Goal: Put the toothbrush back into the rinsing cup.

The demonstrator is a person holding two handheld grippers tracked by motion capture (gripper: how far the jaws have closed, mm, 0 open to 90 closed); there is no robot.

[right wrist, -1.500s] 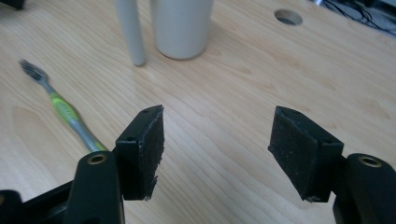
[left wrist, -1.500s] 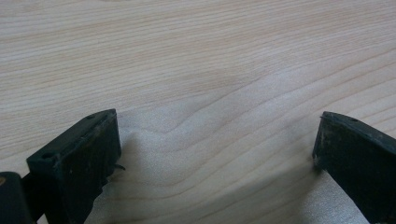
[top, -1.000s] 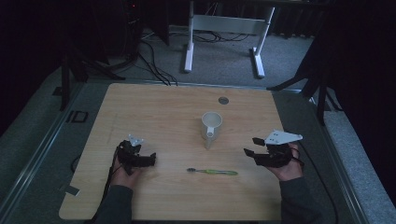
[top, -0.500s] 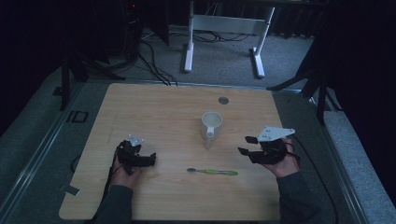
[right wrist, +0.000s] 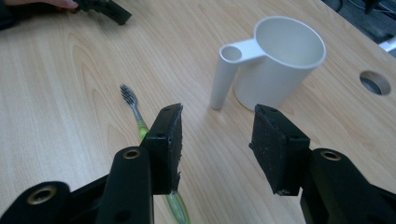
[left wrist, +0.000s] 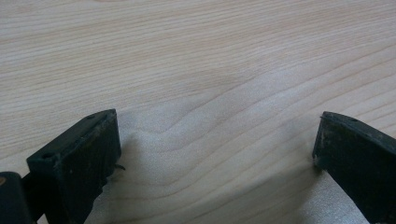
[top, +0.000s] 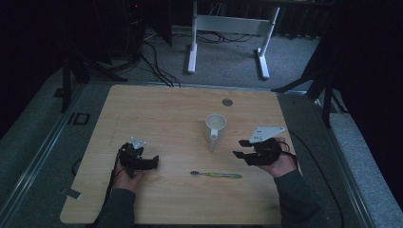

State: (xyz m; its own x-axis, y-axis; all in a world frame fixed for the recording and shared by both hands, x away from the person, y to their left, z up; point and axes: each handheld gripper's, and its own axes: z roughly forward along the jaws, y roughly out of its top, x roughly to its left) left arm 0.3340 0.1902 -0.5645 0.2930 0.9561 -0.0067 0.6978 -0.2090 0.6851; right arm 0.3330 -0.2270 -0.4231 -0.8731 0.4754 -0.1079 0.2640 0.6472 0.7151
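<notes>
You've got one white cup (top: 215, 126) standing upright on the pale wood-grain bench (top: 157, 114), smooth-walled and round, with a hollow tube-shaped handle running down its near side to the surface. Take that cup as your landmark. One toothbrush (top: 216, 175) lies flat in front of it, nearer you, well apart from it: translucent green handle, dark bristle head pointing to your left.

Your right gripper (top: 243, 153) hangs just off the cup's right and nearer you, its fingers (right wrist: 167, 148) apart with nothing between them; in the right gripper view you can see flat, rough black pads, worn at the edges, and the toothbrush handle passes under the left one. Whether it touches the brush, you can't tell from here.

Your left gripper (top: 151, 163) sits well to the cup's left and nearer you, low over the bench. Fingers (left wrist: 79, 163) wide apart there too, only bare grain between them.

Behind the cup, toward the far edge, one round grey cable hole (top: 227, 102) is set in the wood. Open bench all round the cup: far-left corner, left side and the near edge are free.
</notes>
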